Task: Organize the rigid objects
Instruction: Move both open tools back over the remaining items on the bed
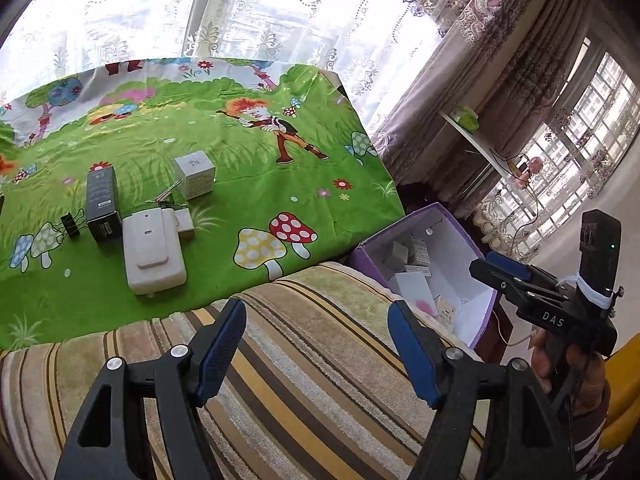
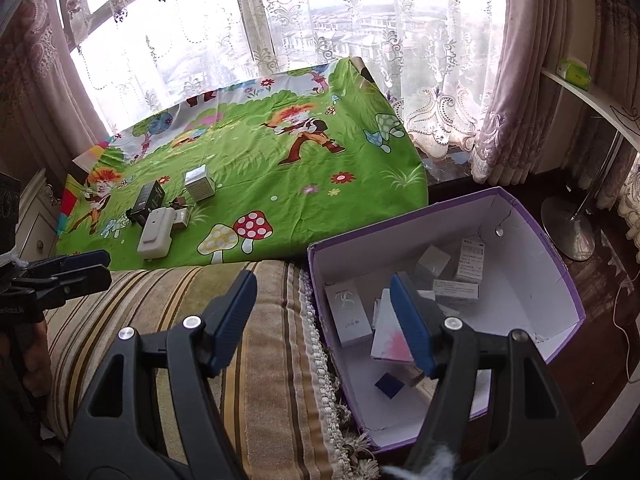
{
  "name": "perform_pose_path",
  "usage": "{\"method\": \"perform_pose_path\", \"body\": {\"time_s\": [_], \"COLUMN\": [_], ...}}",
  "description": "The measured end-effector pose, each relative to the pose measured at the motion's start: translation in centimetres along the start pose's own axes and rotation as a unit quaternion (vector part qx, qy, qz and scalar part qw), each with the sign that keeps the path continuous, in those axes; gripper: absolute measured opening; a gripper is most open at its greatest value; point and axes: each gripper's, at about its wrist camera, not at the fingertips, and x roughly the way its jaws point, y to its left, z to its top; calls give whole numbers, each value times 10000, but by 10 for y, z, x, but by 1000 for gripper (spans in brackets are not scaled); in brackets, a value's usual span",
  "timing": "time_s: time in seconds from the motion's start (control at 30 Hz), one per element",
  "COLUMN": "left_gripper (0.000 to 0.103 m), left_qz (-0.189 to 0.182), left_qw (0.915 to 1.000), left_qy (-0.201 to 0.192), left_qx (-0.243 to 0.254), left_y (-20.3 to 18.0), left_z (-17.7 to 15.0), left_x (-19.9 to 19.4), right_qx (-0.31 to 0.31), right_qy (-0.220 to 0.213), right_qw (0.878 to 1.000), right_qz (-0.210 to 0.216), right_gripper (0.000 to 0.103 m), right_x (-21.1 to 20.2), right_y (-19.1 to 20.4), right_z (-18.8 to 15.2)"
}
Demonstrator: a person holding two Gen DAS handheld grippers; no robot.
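Boxes (image 1: pixel 152 252) untouched; left tongs (image 1: pixel 316 356), right tongs (image 2: pixel 324 320) agape, empty.

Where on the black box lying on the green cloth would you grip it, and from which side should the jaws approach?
Grip the black box across its two long side faces near mid-length, coming down from above. It lies flat with its long axis running away from the camera. The binder clip and the white device sit close on either side, so the jaws must slip into narrow gaps.

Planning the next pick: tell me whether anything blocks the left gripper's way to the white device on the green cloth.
Nothing visible does. The left gripper hangs open over the striped cushion; only bare cushion and cloth lie before the white device. The black box crowds its left side.
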Motion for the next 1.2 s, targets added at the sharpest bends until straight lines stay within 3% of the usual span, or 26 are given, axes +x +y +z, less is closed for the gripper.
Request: {"method": "perform_pose_path", "body": {"time_s": [0.3, 0.57, 1.2], "left_gripper": [74, 74, 74], "left_qz": [681, 1071, 1434], "left_qw": [9977, 9942, 9887], "left_qy": [-30, 93, 185], "left_qx": [-60, 19, -392], "left_y": [59, 100, 176], "left_z": [4, 7, 11], "left_x": [-17, -21, -22], "right_qx": [-313, -740, -1506], "right_qy": [262, 507, 1510], "right_qw": [9984, 9931, 9711], "right_qz": [379, 756, 1073], "right_gripper": [72, 72, 72], "right_x": [26, 50, 137], "right_y": [43, 91, 209], "right_z": [2, 7, 29]}}
